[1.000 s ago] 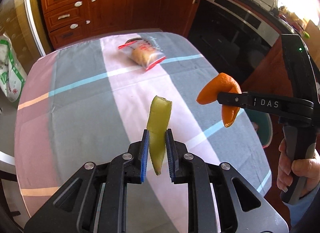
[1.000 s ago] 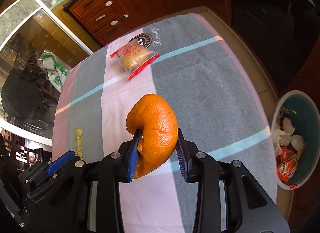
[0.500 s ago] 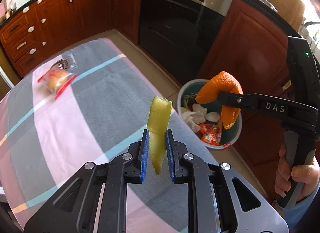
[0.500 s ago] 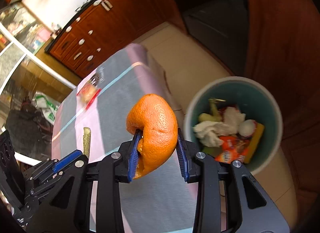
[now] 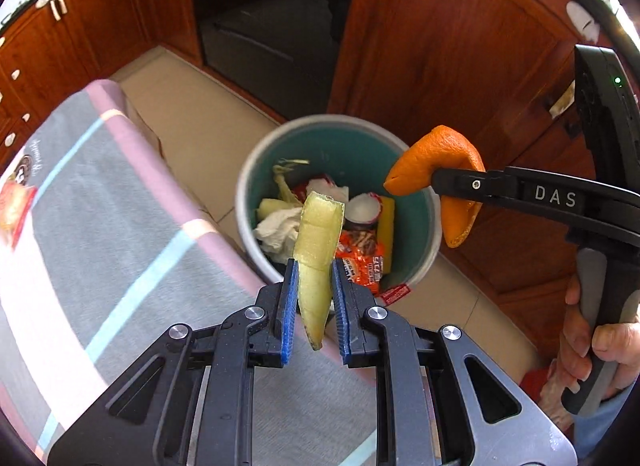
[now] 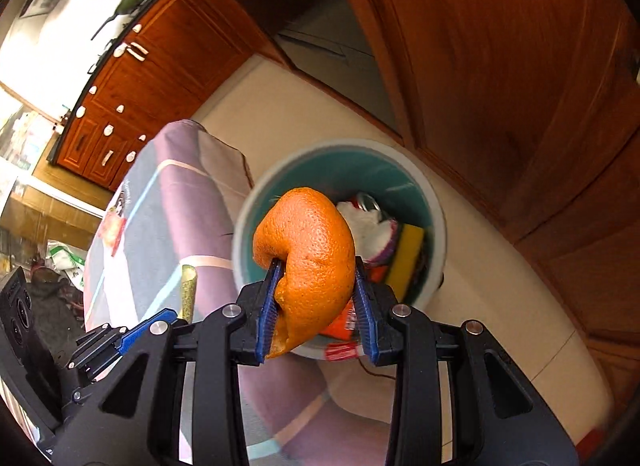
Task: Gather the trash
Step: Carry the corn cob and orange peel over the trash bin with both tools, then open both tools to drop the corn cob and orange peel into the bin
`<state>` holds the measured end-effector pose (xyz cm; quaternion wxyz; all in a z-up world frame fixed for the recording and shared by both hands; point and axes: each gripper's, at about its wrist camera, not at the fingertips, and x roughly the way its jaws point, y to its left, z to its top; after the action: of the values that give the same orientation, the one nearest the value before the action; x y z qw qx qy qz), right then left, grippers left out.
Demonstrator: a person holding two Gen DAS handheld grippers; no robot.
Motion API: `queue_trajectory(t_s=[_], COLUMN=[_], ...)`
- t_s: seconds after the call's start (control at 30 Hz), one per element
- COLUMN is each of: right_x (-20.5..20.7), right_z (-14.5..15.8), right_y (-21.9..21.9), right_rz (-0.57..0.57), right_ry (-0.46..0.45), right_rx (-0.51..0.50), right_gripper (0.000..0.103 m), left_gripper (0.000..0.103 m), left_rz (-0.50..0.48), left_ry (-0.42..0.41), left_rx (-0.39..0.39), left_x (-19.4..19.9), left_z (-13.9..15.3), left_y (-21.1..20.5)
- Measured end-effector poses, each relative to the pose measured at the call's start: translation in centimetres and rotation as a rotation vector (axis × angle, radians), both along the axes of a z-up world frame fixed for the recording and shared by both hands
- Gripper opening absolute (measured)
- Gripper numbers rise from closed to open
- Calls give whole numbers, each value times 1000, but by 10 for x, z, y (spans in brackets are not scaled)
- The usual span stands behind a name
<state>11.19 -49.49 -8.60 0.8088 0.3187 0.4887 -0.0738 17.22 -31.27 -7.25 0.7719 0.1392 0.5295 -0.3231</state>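
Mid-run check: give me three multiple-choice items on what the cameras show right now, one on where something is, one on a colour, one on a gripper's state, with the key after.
1. Where is the bin?
A. on the table
B. on the floor beside the table
C. inside a cupboard

2. What colour is the bin's inner wall?
A. teal
B. red
C. black

3. What is the left gripper doing?
A. open, holding nothing
B. shut on a tissue
C. shut on the green peel

Key:
1 B, the bin stands on the pale floor just past the table's edge.
2 A, the wall above the trash is teal.
3 C, both blue pads press the green peel's sides, while the right gripper is shut on the orange peel.
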Motion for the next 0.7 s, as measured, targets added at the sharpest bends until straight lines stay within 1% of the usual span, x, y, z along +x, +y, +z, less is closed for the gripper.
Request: queue_trajectory(t_s=[0.07, 0.1, 0.17, 0.2, 0.23, 0.27, 0.3, 0.33, 0.4, 0.47, 0.57, 0.7], right_x=[2, 4, 7, 9, 11, 11, 12, 12, 13, 14, 14, 7], right_z=[-8, -12, -18, -20, -21, -22, -22, -22, -21, -18, -18, -17], right_y=[-3, -4, -3, -3, -4, -3, -4, -3, -3, -2, 0, 4], right_rz=[0, 3, 15, 19, 21, 21, 20, 19, 20, 20, 25, 31], right_ry=[18, 29, 44, 47, 47, 44, 39, 36, 37, 36, 52, 74], right_rx=[5, 10, 22, 29, 35, 36, 36, 37, 31, 20, 14, 5], right_gripper=[33, 33, 36, 39, 41, 46, 52, 55, 69, 76, 81, 86], left_gripper=[18, 21, 33, 53, 70, 76, 86, 95, 99, 99, 99, 99], left_rz=[-4, -3, 3, 6, 15, 25, 29, 33, 46, 55, 63, 66], left_ry=[19, 25, 45, 42, 30, 12, 0, -10, -25, -12, 10, 45], left_rx=[6, 9, 14, 12, 13, 17, 20, 26, 36, 43, 50, 73], left_x=[3, 6, 9, 13, 14, 15, 15, 16, 16, 16, 16, 7], left_z=[-7, -9, -13, -14, -12, -11, -10, -9, -7, -8, -12, -15], left_y=[-8, -10, -16, -15, -15, -14, -13, -12, -10, -7, -3, 5])
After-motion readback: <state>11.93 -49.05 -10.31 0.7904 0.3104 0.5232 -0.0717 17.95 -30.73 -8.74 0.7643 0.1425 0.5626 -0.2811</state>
